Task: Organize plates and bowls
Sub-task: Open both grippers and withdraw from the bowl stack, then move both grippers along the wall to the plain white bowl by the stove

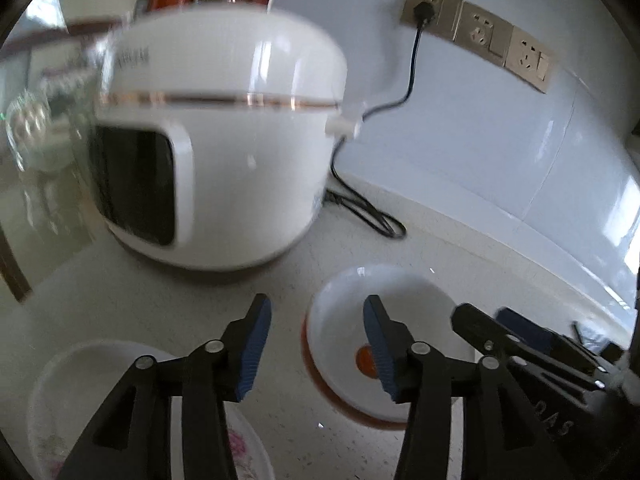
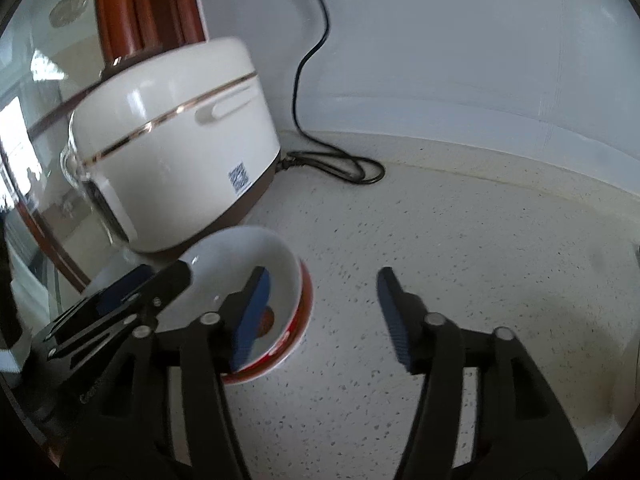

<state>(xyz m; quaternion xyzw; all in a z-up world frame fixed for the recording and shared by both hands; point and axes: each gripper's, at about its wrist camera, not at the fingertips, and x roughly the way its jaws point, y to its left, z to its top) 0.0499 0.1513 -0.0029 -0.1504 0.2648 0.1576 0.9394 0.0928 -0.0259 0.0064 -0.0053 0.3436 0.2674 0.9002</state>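
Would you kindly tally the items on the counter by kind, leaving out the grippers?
Bowls: 1, the red-rimmed bowl
Plates: 1, the floral plate, partly hidden at the lower left of the left wrist view
Appliances: 1, the white rice cooker
Power cords: 1, the black cord
Total: 4

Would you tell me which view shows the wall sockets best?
The left wrist view: the wall sockets appear as a whole strip with a black plug in one. The right wrist view shows only the cord running up out of frame.
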